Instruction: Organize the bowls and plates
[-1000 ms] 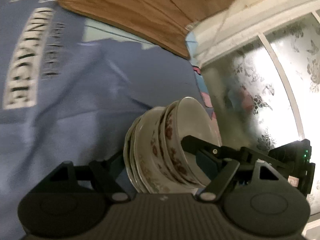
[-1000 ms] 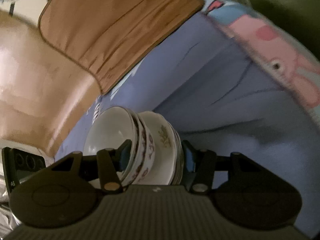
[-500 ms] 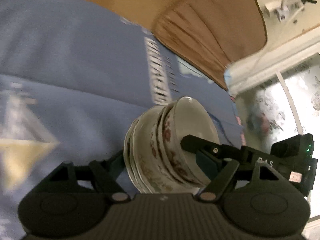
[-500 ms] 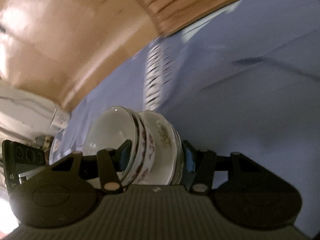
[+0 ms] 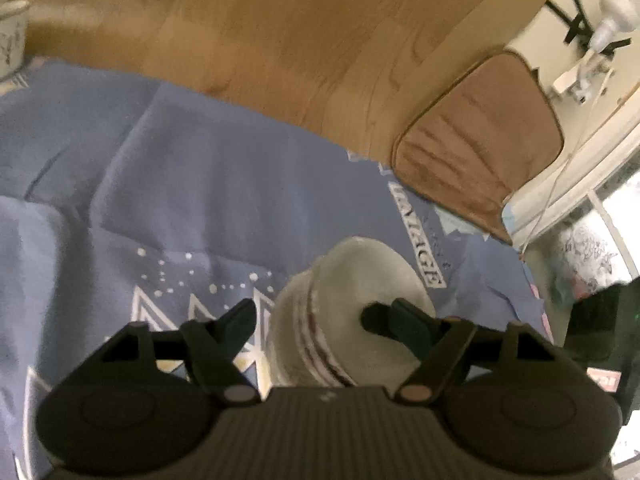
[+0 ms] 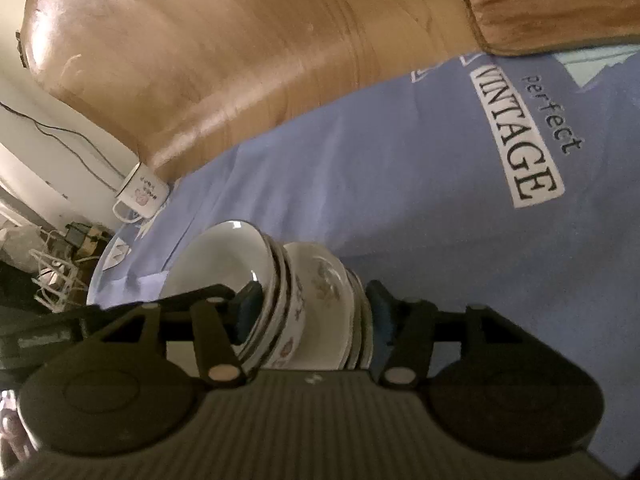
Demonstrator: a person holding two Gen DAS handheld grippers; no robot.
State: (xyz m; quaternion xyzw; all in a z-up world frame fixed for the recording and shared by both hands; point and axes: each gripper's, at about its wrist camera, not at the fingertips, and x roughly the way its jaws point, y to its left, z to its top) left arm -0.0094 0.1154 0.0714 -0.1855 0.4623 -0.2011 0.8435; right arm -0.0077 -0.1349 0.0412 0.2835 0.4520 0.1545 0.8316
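A stack (image 6: 296,300) of nested bowls and plates is seen lying on its side between both grippers, above the blue sheet (image 6: 400,184). Its axis runs across each view, from nine to three o'clock, the open mouths facing the left-hand side of the right wrist view.

The right gripper (image 6: 310,306) has just been opening; the stack is between its jaws, the inner pad on the top bowl's inside, the outer one at the stack's bottom (whether it presses cannot be told).

The left gripper (image 5: 308,314) is spread wide: one finger is inside the bowl, the other is apart from the stack.

The stack must probably be tipped upright, mouths to twelve, before it is set down; a mug (image 6: 142,194) stands far off at ten.
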